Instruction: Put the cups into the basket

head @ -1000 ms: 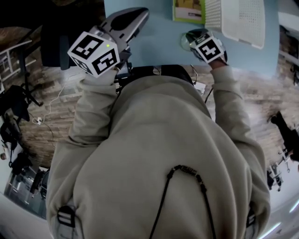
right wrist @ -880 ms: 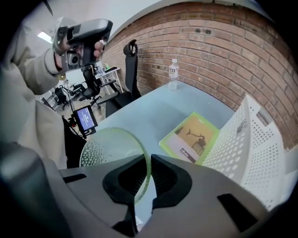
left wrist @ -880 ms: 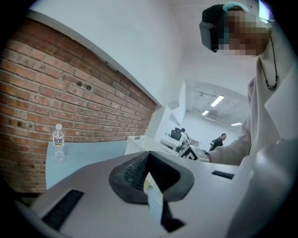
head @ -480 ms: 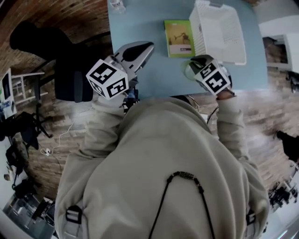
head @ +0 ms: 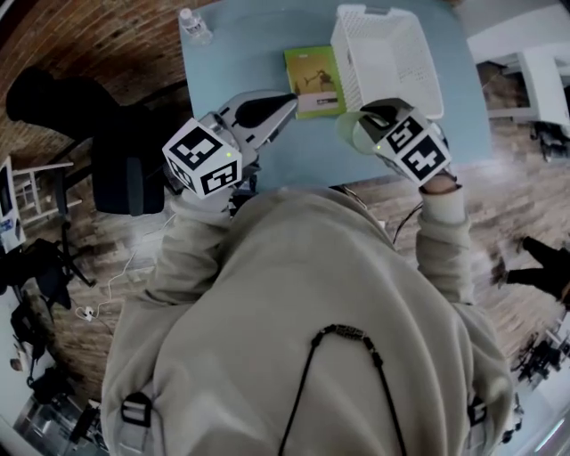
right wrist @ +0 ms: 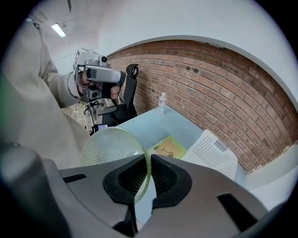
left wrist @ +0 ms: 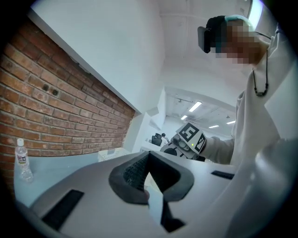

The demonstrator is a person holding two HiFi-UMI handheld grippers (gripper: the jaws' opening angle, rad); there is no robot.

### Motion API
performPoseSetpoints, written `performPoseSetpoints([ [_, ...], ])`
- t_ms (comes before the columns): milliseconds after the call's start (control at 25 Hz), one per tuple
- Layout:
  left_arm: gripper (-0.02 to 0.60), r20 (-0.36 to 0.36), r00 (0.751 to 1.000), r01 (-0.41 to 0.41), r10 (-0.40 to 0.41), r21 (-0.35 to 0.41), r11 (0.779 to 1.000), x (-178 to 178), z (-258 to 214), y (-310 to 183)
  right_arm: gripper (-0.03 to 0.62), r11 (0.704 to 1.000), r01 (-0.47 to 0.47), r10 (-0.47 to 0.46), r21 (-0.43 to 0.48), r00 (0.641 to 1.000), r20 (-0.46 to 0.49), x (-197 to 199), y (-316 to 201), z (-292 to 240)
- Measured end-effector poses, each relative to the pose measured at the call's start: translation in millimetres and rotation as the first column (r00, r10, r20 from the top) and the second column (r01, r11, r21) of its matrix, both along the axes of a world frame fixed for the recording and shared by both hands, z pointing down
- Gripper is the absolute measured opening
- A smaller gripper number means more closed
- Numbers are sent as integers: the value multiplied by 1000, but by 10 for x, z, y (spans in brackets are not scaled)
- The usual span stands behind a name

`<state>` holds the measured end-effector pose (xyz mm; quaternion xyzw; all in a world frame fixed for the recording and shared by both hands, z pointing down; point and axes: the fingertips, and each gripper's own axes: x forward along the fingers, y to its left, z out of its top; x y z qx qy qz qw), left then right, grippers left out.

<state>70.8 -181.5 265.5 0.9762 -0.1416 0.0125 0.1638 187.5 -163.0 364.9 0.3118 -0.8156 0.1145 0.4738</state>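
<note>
Cup (right wrist: 110,147), just one, clamped in right gripper (right wrist: 142,175); one basket (head: 388,64).

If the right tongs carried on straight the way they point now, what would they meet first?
The right tongs would probably meet the blue table beside the green book, the green cup they grip touching first. The white basket lies off to one side; depth is unclear.

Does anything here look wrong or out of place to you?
Nothing is spilled or broken. Only the green cup looks odd: the right gripper pinches its wall, so it hangs tilted sideways near the white basket. It looks empty. The book and bottle sit normally on the table.
</note>
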Motion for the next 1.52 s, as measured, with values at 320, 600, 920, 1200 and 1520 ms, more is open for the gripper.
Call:
performPoseSetpoints([
  [320, -3, -25, 999, -40, 39, -14, 999, 510, -54, -17, 32, 999, -48, 47, -22, 999, -20, 657, -103, -8],
  [600, -3, -34, 997, -72, 71, -26, 997, 1115, 16, -93, 32, 996, -82, 81, -28, 997, -14, 1196, -201, -12],
  [920, -3, -48, 995, -92, 90, -53, 994, 1745, 48, -218, 32, 994, -88, 89, -59, 996, 27, 1659, -399, 98],
  [1200, -2, -68, 997, -57, 47, -141, 988, 1989, 207, -517, 32, 994, -30, 36, -102, 998, 56, 1712, -664, 329],
  [1520, -3, -63, 998, -11, -4, -236, 972, 1853, 494, -792, 32, 985, 23, -12, -172, 998, 62, 1635, -957, 769],
])
